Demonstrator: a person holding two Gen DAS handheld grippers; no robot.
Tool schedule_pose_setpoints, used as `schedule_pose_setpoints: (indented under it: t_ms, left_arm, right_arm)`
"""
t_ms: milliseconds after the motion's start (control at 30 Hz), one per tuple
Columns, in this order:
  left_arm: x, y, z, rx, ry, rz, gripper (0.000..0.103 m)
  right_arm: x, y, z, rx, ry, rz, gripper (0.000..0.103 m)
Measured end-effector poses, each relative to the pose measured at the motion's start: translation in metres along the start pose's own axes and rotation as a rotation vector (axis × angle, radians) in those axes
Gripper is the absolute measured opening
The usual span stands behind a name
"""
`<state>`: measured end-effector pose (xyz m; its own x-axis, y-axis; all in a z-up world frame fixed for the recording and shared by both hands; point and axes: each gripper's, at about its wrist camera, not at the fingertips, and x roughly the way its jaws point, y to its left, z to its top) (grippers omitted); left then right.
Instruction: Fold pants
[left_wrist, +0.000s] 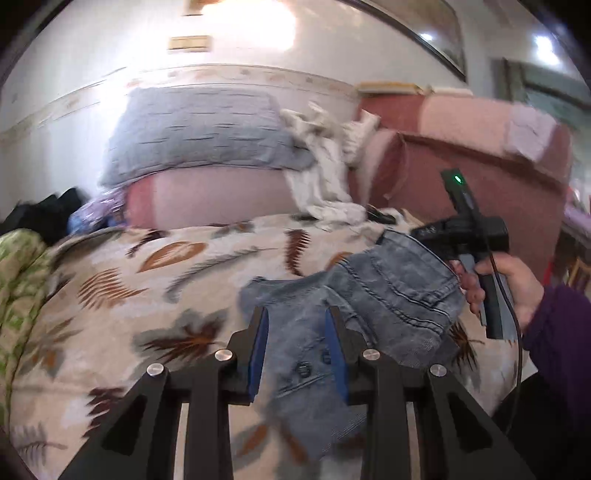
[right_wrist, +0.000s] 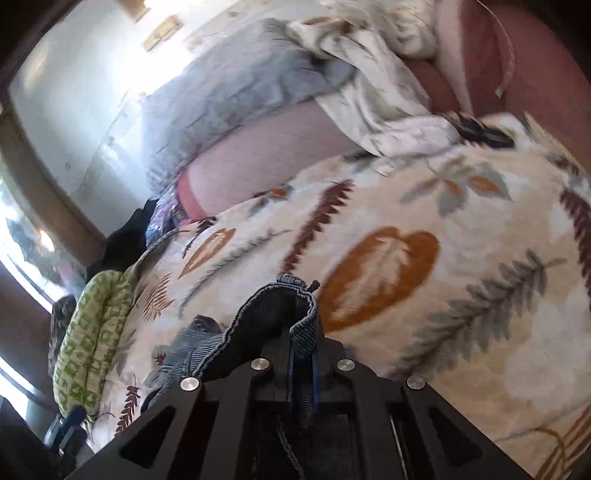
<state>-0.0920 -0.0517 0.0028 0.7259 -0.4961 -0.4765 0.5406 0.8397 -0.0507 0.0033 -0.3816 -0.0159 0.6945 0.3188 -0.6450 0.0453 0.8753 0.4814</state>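
Here the pants (left_wrist: 373, 295) are held raised just above the leaf-print bedspread (left_wrist: 147, 295), mid-fold. The right gripper (right_wrist: 303, 343) is clamped on the waistband; the left gripper (left_wrist: 295, 332) is spread apart around denim, which should probably be pinched next.

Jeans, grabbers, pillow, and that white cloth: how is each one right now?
jeans: bunched on the leaf-print blanket, not folded flat yet.
left gripper: open, blue pads either side of the denim.
right gripper: shut on the jeans' waistband edge.
grey pillow: propped against the wall.
white cloth: crumpled in a heap.
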Motion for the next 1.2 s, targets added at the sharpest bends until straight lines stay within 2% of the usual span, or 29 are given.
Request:
schedule_pose_setpoints:
  t_ms: [67,133,167,233,267,300,333,467,600,667,733,800,833,867,900,1000,1067,1167,1200]
  left_arm:
    - [0.016,-0.02,-0.001,0.018,0.038,-0.046,0.032]
    - [0.039,-0.043,-0.007,0.051,0.122,-0.068,0.032]
    - [0.048,-0.049,-0.009,0.055,0.152,-0.084,0.032]
    - [0.069,-0.061,-0.021,0.057,0.242,-0.108,0.033]
    - [0.078,-0.065,-0.028,0.058,0.271,-0.088,0.033]
    - [0.082,-0.067,-0.032,0.051,0.277,-0.083,0.036]
    - [0.083,-0.067,-0.032,0.041,0.271,-0.086,0.037]
    - [0.086,-0.065,-0.028,0.013,0.29,-0.104,0.038]
    - [0.082,-0.061,-0.018,-0.026,0.293,-0.119,0.039]
    - [0.072,-0.055,-0.011,-0.062,0.271,-0.129,0.039]
    - [0.061,-0.049,-0.003,-0.062,0.227,-0.083,0.039]
    - [0.055,-0.041,0.001,-0.06,0.206,-0.029,0.039]
    - [0.055,-0.035,0.002,-0.078,0.208,-0.011,0.039]
    - [0.058,-0.03,0.001,-0.099,0.217,-0.002,0.039]
    - [0.061,-0.025,-0.001,-0.116,0.229,0.007,0.039]
    - [0.073,-0.016,-0.014,-0.135,0.277,0.051,0.039]
    - [0.077,-0.019,-0.021,-0.077,0.282,0.096,0.039]
    - [0.079,-0.022,-0.026,-0.038,0.293,0.107,0.039]
    - [0.08,-0.021,-0.03,-0.035,0.303,0.11,0.039]
  right_arm:
    - [-0.003,-0.01,-0.002,-0.002,-0.001,-0.026,0.006]
    - [-0.001,-0.023,-0.004,0.015,0.017,-0.019,0.007]
    - [0.003,-0.027,-0.005,0.011,0.026,-0.022,0.01]
    - [0.007,-0.033,-0.007,-0.015,0.028,-0.073,0.022]
    - [0.01,-0.038,-0.009,-0.018,0.048,-0.098,0.034]
    - [0.009,-0.043,-0.01,-0.004,0.063,-0.112,0.045]
    - [0.005,-0.05,-0.011,0.017,0.065,-0.121,0.048]
    - [-0.039,-0.049,-0.015,-0.027,-0.028,-0.167,0.049]
    - [-0.092,-0.004,-0.029,-0.188,-0.187,-0.08,0.049]
    - [-0.103,0.019,-0.043,-0.259,-0.2,0.016,0.049]
    - [-0.098,0.032,-0.056,-0.281,-0.157,0.062,0.049]
    - [-0.08,0.035,-0.066,-0.258,-0.06,0.107,0.047]
    - [-0.072,0.035,-0.07,-0.254,-0.021,0.103,0.043]
    - [-0.063,0.035,-0.075,-0.264,0.018,0.071,0.036]
    - [-0.056,0.034,-0.078,-0.267,0.046,0.045,0.033]
    - [-0.038,0.027,-0.087,-0.24,0.133,-0.001,0.033]
    - [-0.028,0.027,-0.094,-0.26,0.188,-0.023,0.033]
    - [-0.002,0.019,-0.106,-0.239,0.288,-0.053,0.035]
    - [0.002,0.017,-0.107,-0.244,0.297,-0.055,0.035]
